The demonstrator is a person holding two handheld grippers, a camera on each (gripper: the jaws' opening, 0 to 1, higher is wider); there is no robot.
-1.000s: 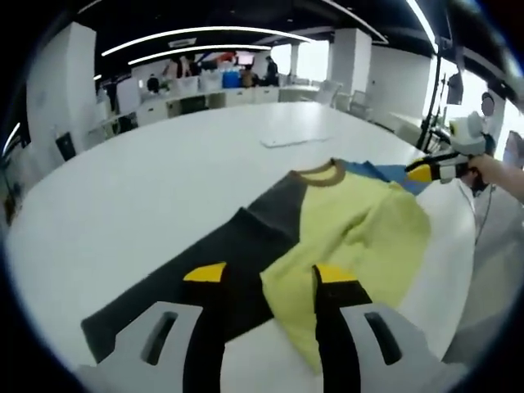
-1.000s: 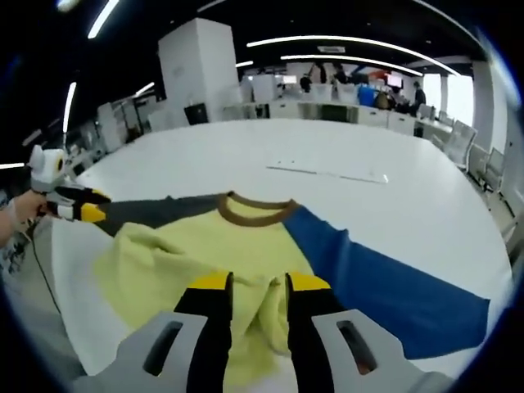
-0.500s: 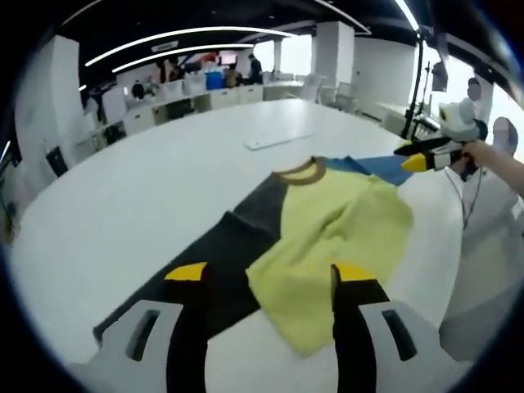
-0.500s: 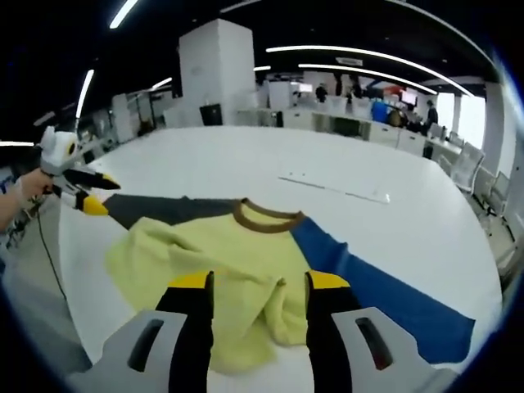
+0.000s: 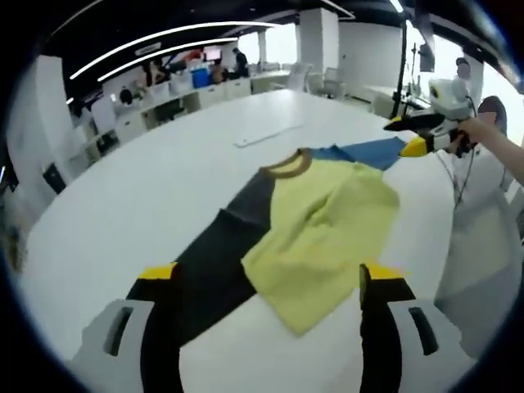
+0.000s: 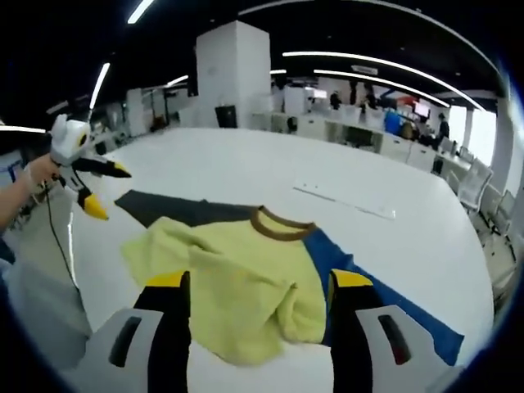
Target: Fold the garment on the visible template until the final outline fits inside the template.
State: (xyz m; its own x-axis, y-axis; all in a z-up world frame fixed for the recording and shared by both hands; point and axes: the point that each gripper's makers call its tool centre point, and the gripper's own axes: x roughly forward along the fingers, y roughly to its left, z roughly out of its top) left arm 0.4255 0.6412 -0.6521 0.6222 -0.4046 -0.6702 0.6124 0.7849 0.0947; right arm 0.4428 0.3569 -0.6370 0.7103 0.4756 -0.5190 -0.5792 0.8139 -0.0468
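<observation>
Garment [image 5: 323, 237], soft yellow knit, lies rumpled on smooth white table [image 5: 147, 188]; both tongs gape empty.

The left gripper view looks from the dark-sleeve side, across the yellow-bodied sweater with a brown collar [image 5: 323, 225] on the big white table [image 5: 147, 188], toward the right gripper [image 5: 409, 135]. The right gripper view faces back from the opposite side, near the sweater [image 6: 246, 270], catching the left gripper [image 6: 102, 188]. Both share garment and tabletop.

1 garment [image 5: 319, 221], 1 table [image 5: 147, 196], 2 grippers, 1 flat strip [image 6: 344, 199].
</observation>
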